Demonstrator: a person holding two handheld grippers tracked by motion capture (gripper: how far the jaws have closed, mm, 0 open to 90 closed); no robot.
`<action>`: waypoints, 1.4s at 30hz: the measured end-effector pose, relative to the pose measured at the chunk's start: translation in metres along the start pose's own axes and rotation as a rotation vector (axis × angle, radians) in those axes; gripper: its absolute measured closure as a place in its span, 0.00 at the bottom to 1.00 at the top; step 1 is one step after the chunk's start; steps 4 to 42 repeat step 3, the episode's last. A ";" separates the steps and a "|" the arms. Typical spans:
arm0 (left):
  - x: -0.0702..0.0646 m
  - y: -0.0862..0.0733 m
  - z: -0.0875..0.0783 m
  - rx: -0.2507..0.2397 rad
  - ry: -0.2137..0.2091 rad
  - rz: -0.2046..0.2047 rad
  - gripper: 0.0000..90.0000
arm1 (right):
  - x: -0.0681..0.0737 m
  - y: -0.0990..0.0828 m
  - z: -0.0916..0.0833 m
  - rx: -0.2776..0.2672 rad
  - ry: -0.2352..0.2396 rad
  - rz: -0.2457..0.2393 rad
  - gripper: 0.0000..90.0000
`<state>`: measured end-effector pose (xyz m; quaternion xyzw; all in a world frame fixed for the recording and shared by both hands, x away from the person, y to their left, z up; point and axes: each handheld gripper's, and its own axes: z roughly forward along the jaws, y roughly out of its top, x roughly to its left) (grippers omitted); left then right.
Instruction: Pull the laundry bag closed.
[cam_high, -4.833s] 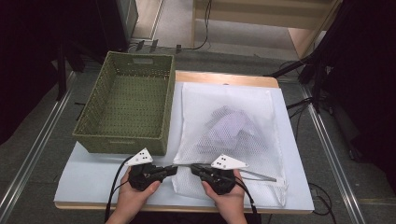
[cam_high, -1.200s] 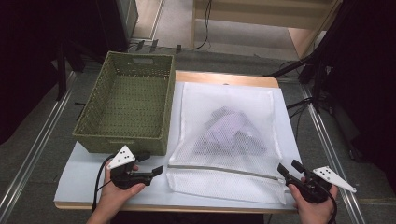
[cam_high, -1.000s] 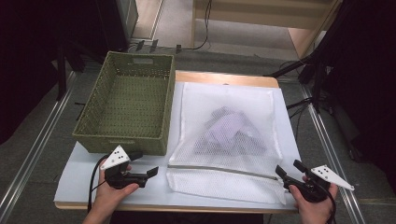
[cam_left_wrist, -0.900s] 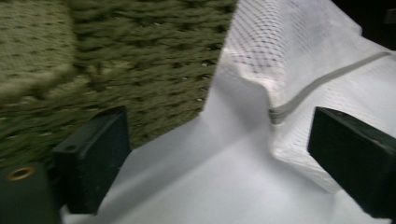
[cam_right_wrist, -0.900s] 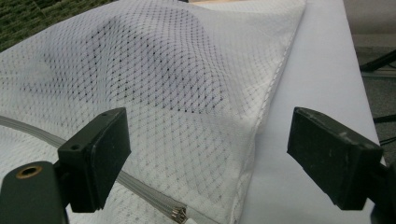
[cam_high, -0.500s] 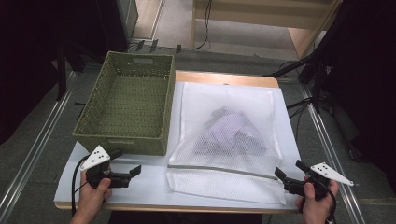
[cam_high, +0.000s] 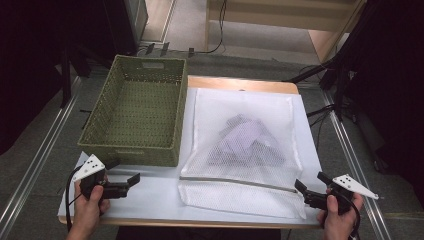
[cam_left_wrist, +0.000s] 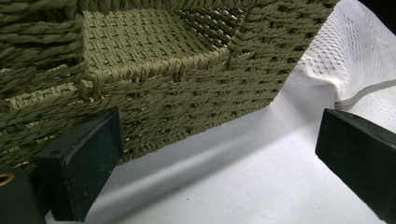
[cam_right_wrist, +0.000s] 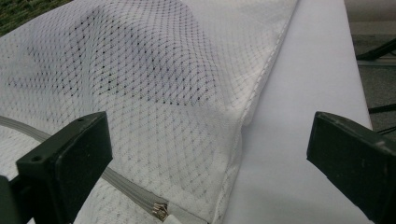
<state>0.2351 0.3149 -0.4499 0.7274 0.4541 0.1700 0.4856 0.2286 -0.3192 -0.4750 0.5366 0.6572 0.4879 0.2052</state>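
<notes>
Lying flat on the white worktop (cam_high: 150, 197), the white mesh laundry bag (cam_high: 240, 150) sits just to the right of the green woven basket (cam_high: 137, 117), with its zipper (cam_high: 235, 181) running across near the person's edge. Dark and pale folded clothes (cam_high: 245, 142) show through the mesh around the middle of the bag.

At the bag's near right corner, the right hand-held gripper (cam_high: 307, 192) rests low over the worktop with its jaws spread apart and nothing between them. Its tips point toward the zipper's right end, which lies just in front of them. In the right gripper view the zipper's end (cam_right_wrist: 161, 210) lies on the mesh between the two black jaws, closer to the left one, and neither jaw touches it.

Well to the left of the bag, the left hand-held gripper (cam_high: 131, 182) is held above the bare worktop just in front of the basket's near wall. Its jaws have just been opening and stand wide, with nothing between them. In the left gripper view the basket wall (cam_left_wrist: 177, 98) fills the space beyond the jaws, and a corner of the bag (cam_left_wrist: 359, 60) with a bit of zipper shows at the right.
</notes>
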 end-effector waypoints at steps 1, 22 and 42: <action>0.000 0.000 0.001 0.001 -0.003 -0.001 0.01 | 0.000 0.000 0.000 0.000 0.000 0.000 0.01; -0.002 0.000 0.001 0.007 -0.001 0.010 0.01 | 0.000 0.000 0.000 0.002 0.001 0.005 0.01; -0.002 0.000 0.001 0.007 -0.001 0.010 0.01 | 0.000 0.000 0.000 0.002 0.001 0.005 0.01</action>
